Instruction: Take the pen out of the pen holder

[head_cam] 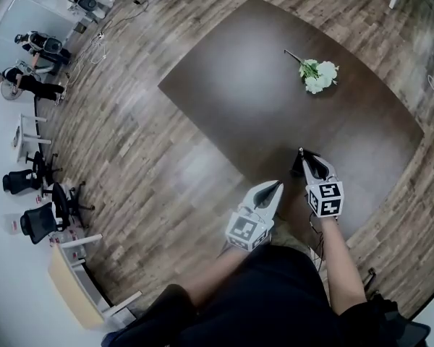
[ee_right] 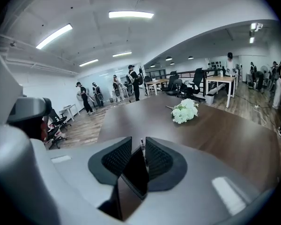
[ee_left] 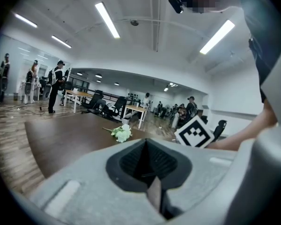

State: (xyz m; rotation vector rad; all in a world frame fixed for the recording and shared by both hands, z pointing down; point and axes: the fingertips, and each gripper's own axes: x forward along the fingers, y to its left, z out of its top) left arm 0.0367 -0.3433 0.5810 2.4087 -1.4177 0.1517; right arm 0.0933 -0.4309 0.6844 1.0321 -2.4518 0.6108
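Observation:
A dark, square pen holder (ee_right: 133,175) stands near the front edge of the brown table (head_cam: 253,78). A thin pen (ee_right: 142,146) sticks up out of it. My right gripper (ee_right: 138,142) is right over it, jaws apart, and the holder and pen show in the gap without the pads pressing on them. In the head view the right gripper (head_cam: 302,155) points at the pen holder (head_cam: 297,168). My left gripper (head_cam: 277,186) hangs just left of it, off the table's corner, its pads (ee_left: 155,161) meeting at the tip with nothing between them.
A bunch of white flowers (head_cam: 318,74) lies at the far side of the table. Wooden floor surrounds the table. Office chairs (head_cam: 40,219), a small desk (head_cam: 76,277) and standing people (head_cam: 25,82) are off to the left.

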